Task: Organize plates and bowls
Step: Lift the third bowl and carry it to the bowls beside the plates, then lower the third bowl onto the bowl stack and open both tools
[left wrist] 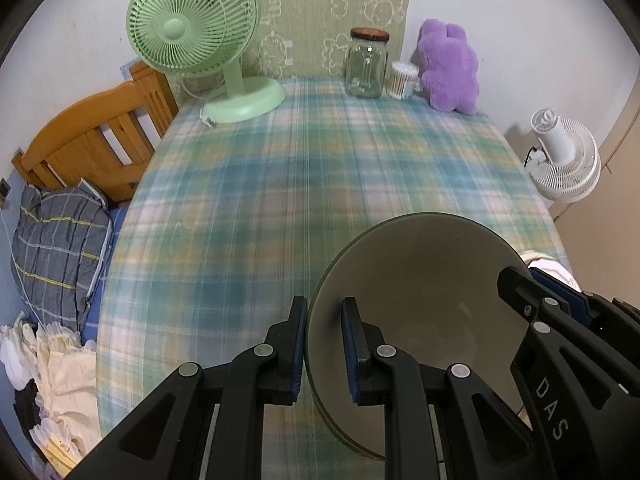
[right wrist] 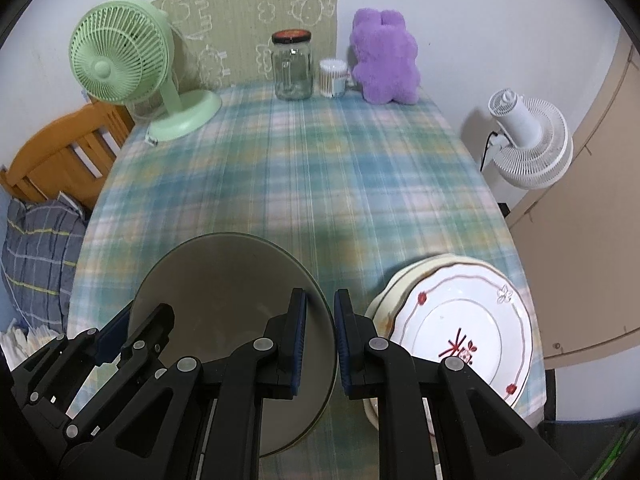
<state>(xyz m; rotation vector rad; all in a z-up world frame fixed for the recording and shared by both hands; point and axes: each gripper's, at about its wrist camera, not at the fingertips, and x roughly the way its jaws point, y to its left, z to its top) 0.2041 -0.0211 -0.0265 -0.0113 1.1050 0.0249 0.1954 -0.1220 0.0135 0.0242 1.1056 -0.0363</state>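
Bowl (left wrist: pixel 416 280): one, grey-beige, held over the near part of the table between the two grippers, its open side tipped toward the cameras.
Left gripper (left wrist: pixel 324 344): clamped on the bowl's left rim, one pad outside the wall and one inside.
Right gripper (right wrist: pixel 320 340): clamped on the bowl's right rim, one pad inside and one outside.
Plates (right wrist: pixel 460 332): a stack at the table's near right corner, just right of the bowl; the top one is white with red marks, and at least two cream rims show beneath it. The exact count is hidden.
Table (left wrist: pixel 260 184): one, under a blue-green plaid cloth.
Fans: two; a green fan (left wrist: pixel 192 20) stands at the table's far left, a white fan (right wrist: pixel 528 140) stands off the table to the right.
Jar (left wrist: pixel 366 64): one, glass, dark lid, at the far edge.
Swabs (left wrist: pixel 404 80): one tub, just right of the jar.
Plush (left wrist: pixel 448 68): one, purple, beside the swabs.
Chair (left wrist: pixel 88 140): one, wooden, left of the table.
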